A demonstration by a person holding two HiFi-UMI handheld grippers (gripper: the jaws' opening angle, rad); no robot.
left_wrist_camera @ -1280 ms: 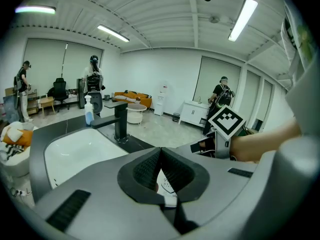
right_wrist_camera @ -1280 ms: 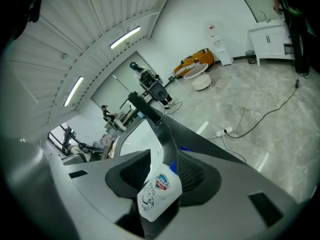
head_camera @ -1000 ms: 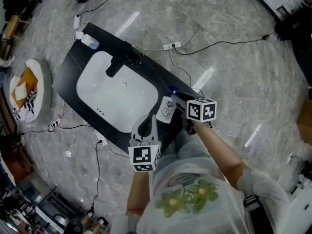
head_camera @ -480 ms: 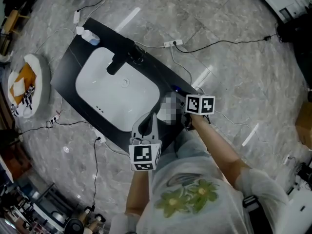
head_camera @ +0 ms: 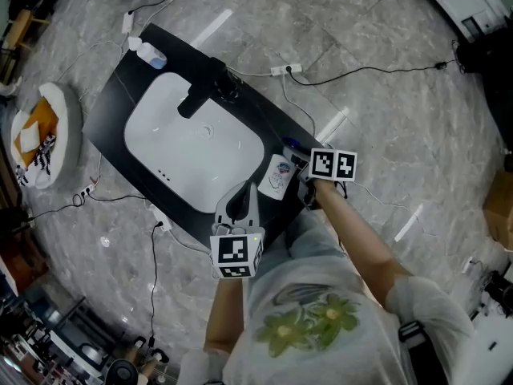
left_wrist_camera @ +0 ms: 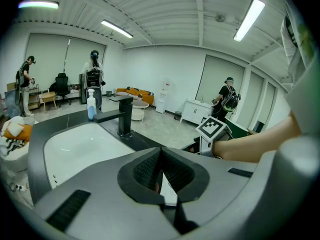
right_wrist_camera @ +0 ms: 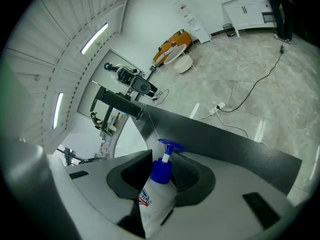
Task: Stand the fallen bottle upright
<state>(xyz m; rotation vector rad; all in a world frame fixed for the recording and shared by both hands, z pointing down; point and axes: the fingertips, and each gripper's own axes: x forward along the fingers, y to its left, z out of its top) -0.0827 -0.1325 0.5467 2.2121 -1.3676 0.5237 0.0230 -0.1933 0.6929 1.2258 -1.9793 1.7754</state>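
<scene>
The white bottle [head_camera: 277, 178] with a blue pump top [head_camera: 288, 145] lies tilted on the black counter [head_camera: 120, 103], just right of the white sink [head_camera: 192, 147]. My right gripper [head_camera: 298, 175] is at the bottle's right side. In the right gripper view the bottle [right_wrist_camera: 156, 199] fills the gap between the jaws, pump [right_wrist_camera: 165, 151] pointing away. The jaws are closing and their pads touch its sides. My left gripper [head_camera: 243, 201] hovers over the counter's near edge, left of the bottle, its fingertips [left_wrist_camera: 159, 152] meeting with nothing held.
A black faucet [head_camera: 200, 95] stands behind the sink, and a small soap bottle [head_camera: 149, 54] sits at the counter's far corner. Cables and power strips [head_camera: 284, 72] run over the marble floor. A round basket [head_camera: 44, 139] is at the left. People stand far off in the room.
My right gripper has dropped a little around the bottle and rolled, its marker cube showing a different face. The bottle and the left gripper have stayed put.
</scene>
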